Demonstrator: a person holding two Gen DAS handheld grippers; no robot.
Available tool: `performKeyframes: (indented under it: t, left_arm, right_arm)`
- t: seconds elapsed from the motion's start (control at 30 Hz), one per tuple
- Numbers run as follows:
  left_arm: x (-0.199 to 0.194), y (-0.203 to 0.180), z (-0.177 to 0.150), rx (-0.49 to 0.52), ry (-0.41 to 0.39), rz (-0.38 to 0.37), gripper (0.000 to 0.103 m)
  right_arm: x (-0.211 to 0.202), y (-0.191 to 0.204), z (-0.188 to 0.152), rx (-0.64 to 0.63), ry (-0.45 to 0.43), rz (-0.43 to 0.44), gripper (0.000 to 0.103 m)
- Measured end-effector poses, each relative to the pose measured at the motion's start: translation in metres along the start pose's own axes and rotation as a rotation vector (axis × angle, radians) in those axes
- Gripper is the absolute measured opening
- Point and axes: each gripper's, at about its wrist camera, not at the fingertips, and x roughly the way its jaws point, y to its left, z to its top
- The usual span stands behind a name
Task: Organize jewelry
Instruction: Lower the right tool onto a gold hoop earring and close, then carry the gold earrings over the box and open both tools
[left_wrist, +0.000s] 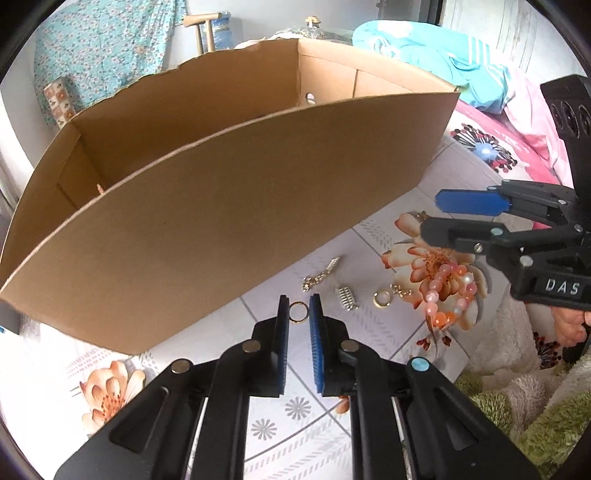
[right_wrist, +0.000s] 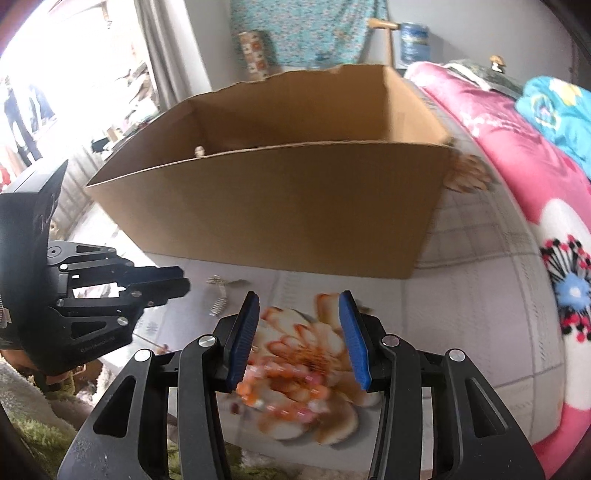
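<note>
The left gripper (left_wrist: 299, 308) has its fingers slightly parted around a ring (left_wrist: 298, 312) just before the box (left_wrist: 229, 206), gripping nothing yet. Close gently, squarely. The right gripper (right_wrist: 299, 332) gapes empty over the bracelet (right_wrist: 280, 387).

Left wrist view: white raised letters "DAS" on the black body of the right tongs (left_wrist: 430, 213), near the right edge. Nothing further along that body can be made out.

Right wrist view: faint line of small print low on the black body of the left tongs (right_wrist: 184, 282); too small and blurred to read.

No other legible text, numbers or labels.
</note>
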Motion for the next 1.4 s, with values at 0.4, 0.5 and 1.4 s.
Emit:
performKeyframes:
  t: [0.4,0.5,1.4]
  left_arm:
    - [0.005,0.014,-0.011,-0.050,-0.003,-0.017,0.010]
    - [0.006,0.016,-0.013,-0.046,-0.005,-0.023,0.010]
    - [-0.004,0.027,-0.023,-0.053,-0.050,-0.053,0.010]
  right_arm:
    - [0.033,0.056,0.011,-0.340,0.041,0.040,0.028]
    - [0.040,0.062,0.013,-0.428,0.069,0.049,0.023]
    - [0.029,0.038,0.037,-0.358,0.098,0.092,0.000]
